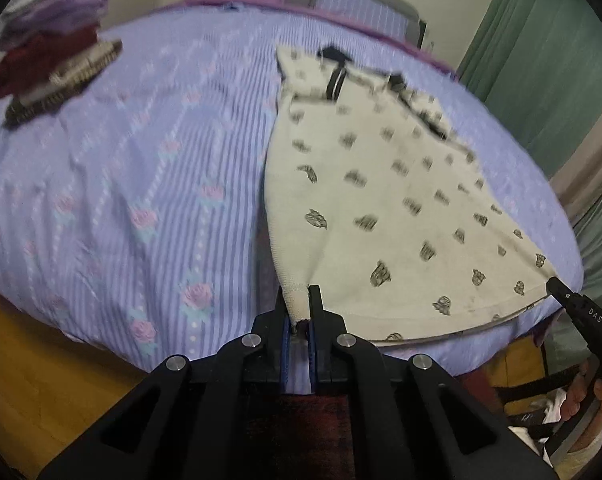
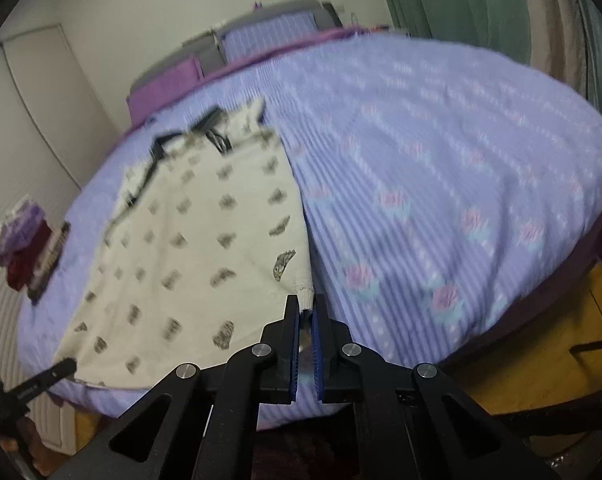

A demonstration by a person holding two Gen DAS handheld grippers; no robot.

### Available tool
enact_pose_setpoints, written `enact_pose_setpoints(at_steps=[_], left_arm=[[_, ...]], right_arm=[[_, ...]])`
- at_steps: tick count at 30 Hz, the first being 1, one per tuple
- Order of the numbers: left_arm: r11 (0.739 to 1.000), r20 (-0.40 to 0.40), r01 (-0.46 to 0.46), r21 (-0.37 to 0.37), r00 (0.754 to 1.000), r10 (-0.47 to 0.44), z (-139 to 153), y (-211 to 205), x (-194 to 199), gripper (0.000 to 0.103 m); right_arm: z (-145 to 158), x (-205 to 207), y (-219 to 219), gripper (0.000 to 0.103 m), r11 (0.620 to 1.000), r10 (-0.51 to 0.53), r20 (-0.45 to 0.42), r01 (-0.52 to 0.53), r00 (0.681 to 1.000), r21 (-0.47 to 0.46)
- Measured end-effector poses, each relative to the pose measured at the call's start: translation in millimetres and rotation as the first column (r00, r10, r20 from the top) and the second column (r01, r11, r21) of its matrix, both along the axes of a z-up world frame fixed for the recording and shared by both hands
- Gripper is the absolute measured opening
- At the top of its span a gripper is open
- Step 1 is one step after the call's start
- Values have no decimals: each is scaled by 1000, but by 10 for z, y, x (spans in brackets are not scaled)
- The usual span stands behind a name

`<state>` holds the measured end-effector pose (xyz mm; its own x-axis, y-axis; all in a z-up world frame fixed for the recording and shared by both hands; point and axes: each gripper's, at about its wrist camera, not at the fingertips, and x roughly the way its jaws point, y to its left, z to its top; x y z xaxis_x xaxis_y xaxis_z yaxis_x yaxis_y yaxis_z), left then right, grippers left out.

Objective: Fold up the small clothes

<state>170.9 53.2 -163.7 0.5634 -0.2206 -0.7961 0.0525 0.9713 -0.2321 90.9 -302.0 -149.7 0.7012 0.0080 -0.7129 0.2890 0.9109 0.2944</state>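
Spread flat on the lilac striped bedspread with pink rose motifs (image 1: 149, 184): 1 cream knit child's dress with small dark printed figures and black trim at the neck (image 1: 381, 184), neck end toward the pillows, hem at the near edge of the bed. No fold in it yet, as far as can be judged; apart from 1 sleeve or side piece lying bunched over the top right of it in the left wrist view, a single open layer.

Left gripper (image 1: 299, 300) pinching the near left hem corner, jaws pressed together on the cloth with the corner bunched between the blue pads. Right gripper (image 2: 304, 312) pinching the opposite hem corner likewise, jaws closed on a small tuck of cream fabric. Each gripper's tip also visible at the frame edge of the other camera, at the far corner of the same hem.

Done already, by the look of it: a stack of folded clothes in lavender, dark red and brown-and-white stripe (image 1: 53, 52) at the far left of the bed, well apart from the dress.

Left to do for this garment: everything past the grasp. Probably carrying the hem up toward the neckline, then folding again to stack size and placing it on the pile. No other unfolded clothes in sight on the bed; anything beyond the frames unknown. Both views motion-blurred, so fine detail of the print unclear.
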Motion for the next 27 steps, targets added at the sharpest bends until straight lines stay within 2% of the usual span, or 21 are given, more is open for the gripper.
enact_pose_setpoints(at_steps=[6,9,14,16,21,27], left_arm=[[1000,80,-28,3,996,28,371,20,-39,9],[1000,101,-29,-4,994,29,527,9,75,9],[999,147,-29,40,989,23,803,-48,391,9],[999,159,-36,31,987,31,915,-41,585,9],[998,182,-54,40,982,46,1143,-63,1230,9],[997,177,-52,57,983,41,1284,-110,2013,9]], right_arm=[[410,-83,-17,6,1000,-18,101,16,995,24],[607,-29,-25,6,999,-26,151,22,988,25],[852,242,-58,6,998,-53,228,47,972,30],[935,451,-92,6,997,-71,242,62,968,46],[1146,1046,-116,6,998,-60,268,58,962,15],[1303,1863,-191,6,999,-48,267,53,963,-11]])
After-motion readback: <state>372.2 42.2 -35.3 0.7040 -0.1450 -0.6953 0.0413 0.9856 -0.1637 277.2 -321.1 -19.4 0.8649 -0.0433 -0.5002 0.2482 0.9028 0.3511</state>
